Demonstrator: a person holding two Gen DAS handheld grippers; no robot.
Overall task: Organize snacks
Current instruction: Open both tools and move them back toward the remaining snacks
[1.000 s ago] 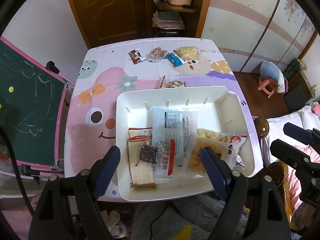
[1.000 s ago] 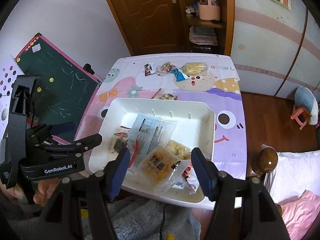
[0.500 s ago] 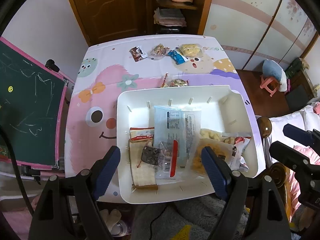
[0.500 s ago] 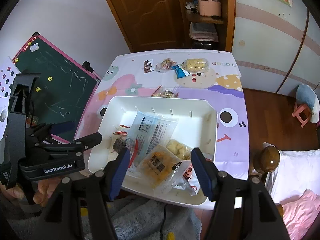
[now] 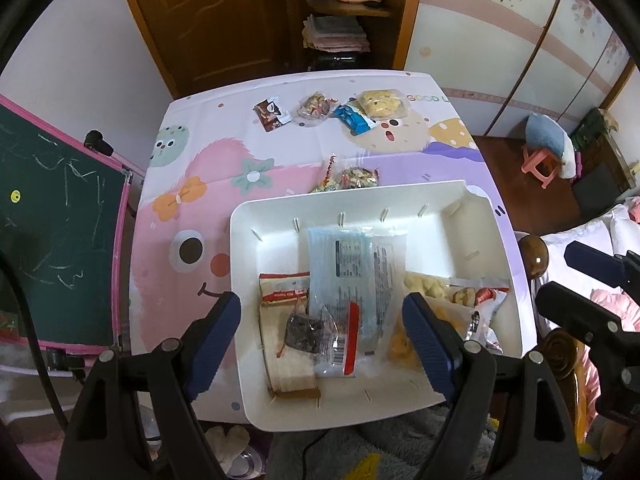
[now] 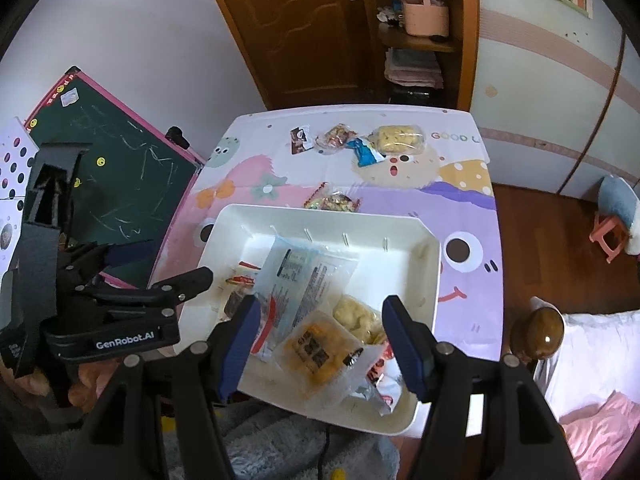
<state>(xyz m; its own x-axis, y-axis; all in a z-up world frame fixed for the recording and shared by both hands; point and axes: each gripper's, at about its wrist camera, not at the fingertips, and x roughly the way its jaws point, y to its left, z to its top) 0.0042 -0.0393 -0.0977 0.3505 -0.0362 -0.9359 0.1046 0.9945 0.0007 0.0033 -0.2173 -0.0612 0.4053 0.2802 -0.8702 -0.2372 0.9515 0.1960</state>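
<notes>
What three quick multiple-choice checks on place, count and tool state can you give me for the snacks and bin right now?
1. Where is the blue snack packet?
A. inside the white bin
B. on the far part of the table, beside the yellow snack bag
C. on the floor

2. How many snacks lie in the far row on the tablecloth?
A. two
B. four
C. seven

3. How are the two tools?
A. both open, empty
B. both shut on snacks
C. left shut on the bin

Answers: 1 B, it touches the yellow snack bag, outside the white bin. 2 B, four packets lie in a line. 3 A, the left tool and right tool have spread fingers holding nothing.
</notes>
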